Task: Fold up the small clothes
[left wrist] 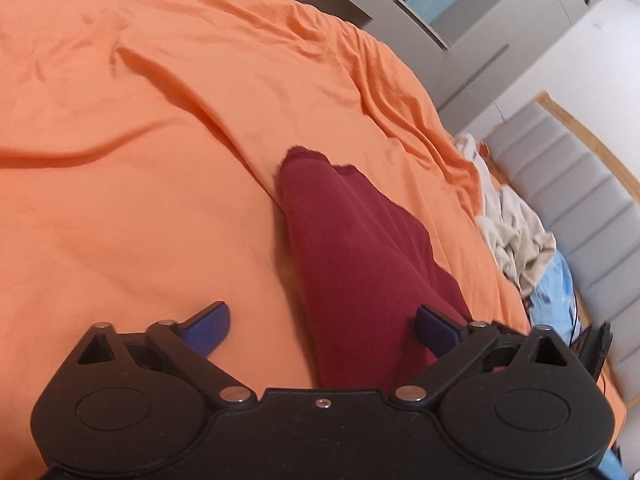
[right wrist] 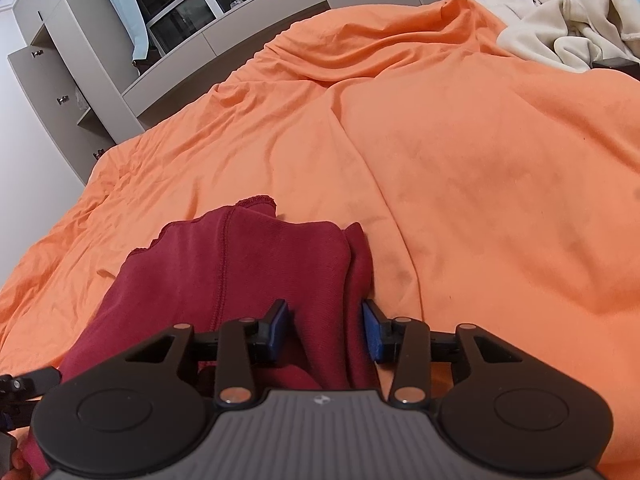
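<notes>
A dark red knit garment [left wrist: 352,256] lies on the orange bed sheet [left wrist: 140,200], stretched out away from both grippers. My left gripper [left wrist: 322,326] is open, its blue pads wide apart on either side of the garment's near end. In the right wrist view the garment [right wrist: 240,264] shows a seam and a frilled hem at its far end. My right gripper [right wrist: 325,330] is open with its blue pads partly closed around a fold of the garment's right edge; the cloth runs between them.
A cream garment heap [right wrist: 560,12] and light blue cloth [left wrist: 554,292] lie at the bed's far side by a grey padded headboard [left wrist: 580,216]. Grey cabinets [right wrist: 72,80] stand beyond the bed's edge. The orange sheet [right wrist: 480,160] is wrinkled.
</notes>
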`<action>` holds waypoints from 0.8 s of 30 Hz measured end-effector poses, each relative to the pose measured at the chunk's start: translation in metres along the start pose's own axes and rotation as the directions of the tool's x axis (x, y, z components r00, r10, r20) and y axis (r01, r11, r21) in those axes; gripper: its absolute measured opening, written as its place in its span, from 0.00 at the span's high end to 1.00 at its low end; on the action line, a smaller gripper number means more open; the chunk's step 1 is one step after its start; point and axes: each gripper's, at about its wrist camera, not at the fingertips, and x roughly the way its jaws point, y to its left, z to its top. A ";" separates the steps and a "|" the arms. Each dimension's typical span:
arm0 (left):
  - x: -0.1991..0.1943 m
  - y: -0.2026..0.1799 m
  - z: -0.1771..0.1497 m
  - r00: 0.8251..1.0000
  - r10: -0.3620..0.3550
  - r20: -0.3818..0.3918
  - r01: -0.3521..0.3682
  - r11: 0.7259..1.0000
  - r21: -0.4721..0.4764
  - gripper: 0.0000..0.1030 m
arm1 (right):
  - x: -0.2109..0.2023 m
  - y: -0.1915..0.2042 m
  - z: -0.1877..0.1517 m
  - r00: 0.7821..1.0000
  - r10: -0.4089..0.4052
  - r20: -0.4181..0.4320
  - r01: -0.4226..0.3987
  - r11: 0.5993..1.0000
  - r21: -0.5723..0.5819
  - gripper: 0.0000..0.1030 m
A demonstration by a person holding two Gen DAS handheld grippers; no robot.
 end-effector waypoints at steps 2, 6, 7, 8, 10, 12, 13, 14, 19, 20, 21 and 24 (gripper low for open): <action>0.002 -0.001 -0.002 1.000 -0.017 -0.013 0.017 1.000 0.010 0.15 | 0.000 0.000 0.000 1.000 -0.002 -0.001 0.002 1.000 -0.002 0.55; 0.002 0.001 -0.003 0.999 -0.029 -0.019 0.030 1.000 0.008 0.26 | 0.000 0.001 0.000 1.000 -0.004 0.000 0.004 1.000 -0.005 0.55; 0.003 0.000 -0.004 0.999 -0.032 -0.021 0.032 0.999 0.009 0.29 | 0.000 0.001 0.000 1.000 -0.004 0.000 0.004 1.000 -0.005 0.55; 0.002 0.000 -0.004 0.999 -0.033 -0.022 0.034 0.999 0.011 0.30 | 0.000 0.001 -0.001 1.000 -0.005 0.000 0.005 1.000 -0.006 0.55; 0.003 -0.001 -0.004 0.999 -0.039 -0.024 0.039 0.999 0.016 0.35 | 0.000 0.001 -0.001 1.000 -0.007 0.002 0.007 1.000 -0.010 0.59; 0.004 -0.001 -0.004 0.999 -0.047 -0.027 0.048 0.999 0.011 0.38 | -0.001 0.002 -0.001 1.000 -0.006 0.006 0.006 1.000 -0.021 0.64; 0.003 -0.001 -0.004 0.998 -0.050 -0.028 0.050 0.999 0.009 0.40 | -0.002 0.004 -0.001 1.000 -0.005 0.010 0.005 1.000 -0.030 0.69; 0.003 -0.001 -0.004 0.998 -0.053 -0.029 0.053 0.999 0.007 0.41 | -0.003 0.006 -0.001 1.000 -0.004 0.013 0.005 0.999 -0.042 0.72; 0.002 -0.006 -0.003 0.998 -0.054 -0.035 0.055 0.998 0.018 0.51 | -0.011 0.017 0.004 0.999 -0.009 0.050 0.012 0.997 -0.073 0.83; 0.002 -0.007 -0.003 0.998 -0.052 -0.035 0.052 0.998 0.023 0.52 | -0.014 0.019 0.006 0.998 -0.006 0.062 0.010 0.997 -0.078 0.83; 0.002 -0.009 -0.002 0.998 -0.049 -0.035 0.050 0.998 0.026 0.55 | -0.017 0.022 0.007 0.997 -0.002 0.074 0.008 0.996 -0.084 0.84; -0.001 -0.016 0.000 0.999 -0.035 -0.028 0.037 0.998 0.059 0.63 | -0.025 0.034 0.013 0.994 0.013 0.106 -0.001 0.994 -0.111 0.85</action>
